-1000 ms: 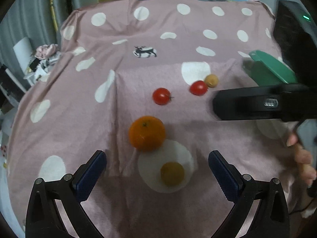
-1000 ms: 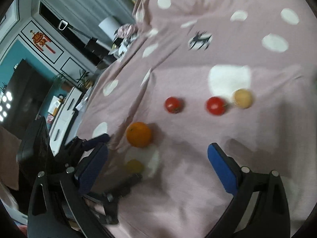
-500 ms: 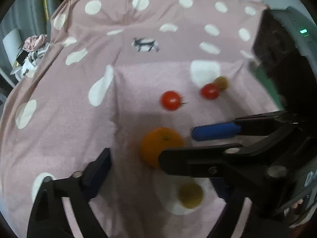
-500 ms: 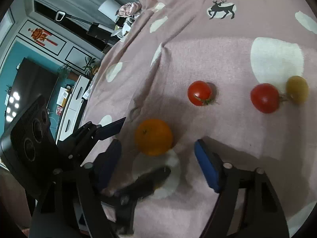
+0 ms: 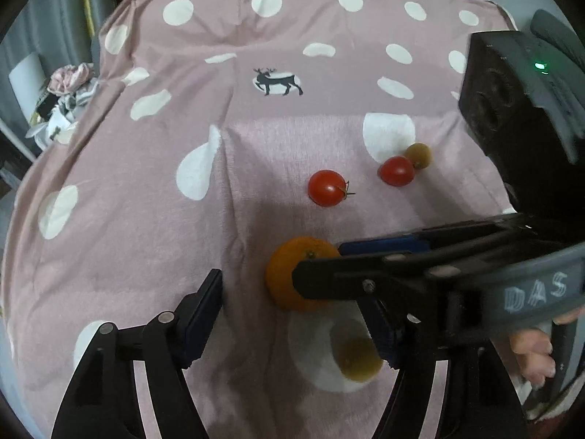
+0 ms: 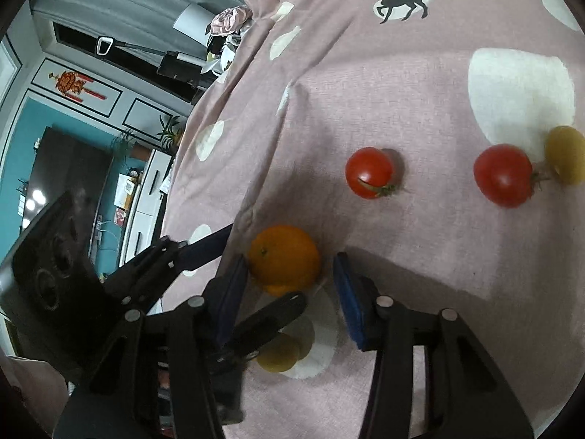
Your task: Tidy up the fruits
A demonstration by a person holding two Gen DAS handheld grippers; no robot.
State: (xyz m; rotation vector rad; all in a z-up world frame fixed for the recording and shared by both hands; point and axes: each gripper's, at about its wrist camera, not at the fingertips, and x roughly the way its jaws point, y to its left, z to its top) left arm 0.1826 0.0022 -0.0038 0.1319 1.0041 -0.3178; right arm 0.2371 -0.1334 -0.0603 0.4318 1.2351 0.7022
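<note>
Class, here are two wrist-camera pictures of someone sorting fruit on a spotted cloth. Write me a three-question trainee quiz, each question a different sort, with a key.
1. True or false: the right hand-held gripper has its fingers either side of the orange.
2. How many red tomatoes lie on the cloth?
3. The yellow fruit farthest away sits next to: A) the orange B) a red tomato C) the deer print

Key: 1 true; 2 two; 3 B

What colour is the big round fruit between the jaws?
Orange. The orange shows best in the right wrist view, sitting on the pink spotted cloth.
</note>
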